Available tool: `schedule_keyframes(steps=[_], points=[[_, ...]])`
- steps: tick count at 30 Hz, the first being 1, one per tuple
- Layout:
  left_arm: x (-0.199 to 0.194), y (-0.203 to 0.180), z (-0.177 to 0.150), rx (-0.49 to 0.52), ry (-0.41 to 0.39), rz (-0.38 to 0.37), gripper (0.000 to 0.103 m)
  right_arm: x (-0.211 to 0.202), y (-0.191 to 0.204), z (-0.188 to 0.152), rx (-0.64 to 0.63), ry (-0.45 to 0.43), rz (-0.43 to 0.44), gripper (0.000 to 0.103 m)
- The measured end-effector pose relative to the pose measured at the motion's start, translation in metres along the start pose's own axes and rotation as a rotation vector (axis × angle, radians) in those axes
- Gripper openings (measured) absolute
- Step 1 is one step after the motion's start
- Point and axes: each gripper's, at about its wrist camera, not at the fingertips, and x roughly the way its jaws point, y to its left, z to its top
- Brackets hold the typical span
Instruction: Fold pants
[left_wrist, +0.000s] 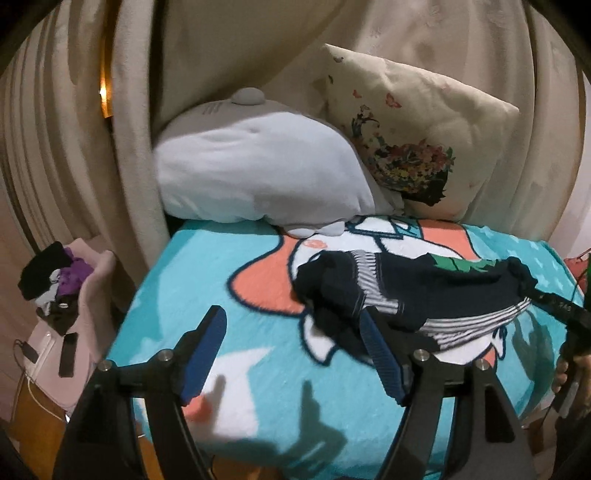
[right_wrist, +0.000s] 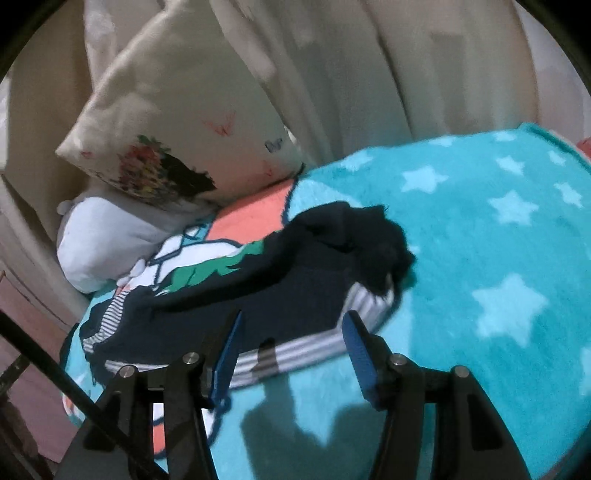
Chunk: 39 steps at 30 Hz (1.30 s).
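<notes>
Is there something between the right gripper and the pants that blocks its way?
Nothing visible does. The right gripper is open just in front of the pants, with only bare blanket around them.

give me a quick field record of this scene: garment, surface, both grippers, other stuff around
garment: dark navy pants with striped lining showing, lying crumpled, not yet folded
surface: teal star-print blanket covering the bed
left gripper: open, holding nothing, its right finger at the pants' near edge
right gripper: open, holding nothing, just short of the striped hem
behind: white pillow, floral cushion, beige curtain
side: pile of clothes left of the bed
</notes>
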Motion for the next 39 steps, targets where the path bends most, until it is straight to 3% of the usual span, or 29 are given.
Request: schedule_keyframes(steps=[7, 14, 18, 23, 28, 33, 39], points=[[0.004, -0.014, 0.016, 0.002, -0.023, -0.067, 0.074, -0.017, -0.007, -0.003, 0.007, -0.109, -0.088, 0.061], [0.057, -0.093, 0.064, 0.176, 0.078, -0.273, 0.074, -0.011, -0.033, 0.016, 0.110, -0.141, -0.095, 0.061], [0.107, -0.160, 0.097, 0.340, 0.170, -0.388, 0.074, 0.000, -0.041, 0.025, 0.136, -0.114, -0.116, 0.061], [0.164, -0.224, 0.115, 0.475, 0.315, -0.499, 0.074, 0.016, -0.054, 0.045, 0.200, -0.032, -0.150, 0.061], [0.196, -0.247, 0.126, 0.467, 0.437, -0.575, 0.074, 0.026, -0.065, 0.057, 0.298, 0.069, -0.188, 0.061], [0.212, -0.255, 0.128, 0.481, 0.479, -0.598, 0.074, 0.027, -0.060, 0.060, 0.331, 0.138, -0.231, 0.061], [0.212, -0.273, 0.126, 0.504, 0.542, -0.702, 0.074, 0.016, -0.051, 0.052, 0.356, 0.184, -0.279, 0.061]])
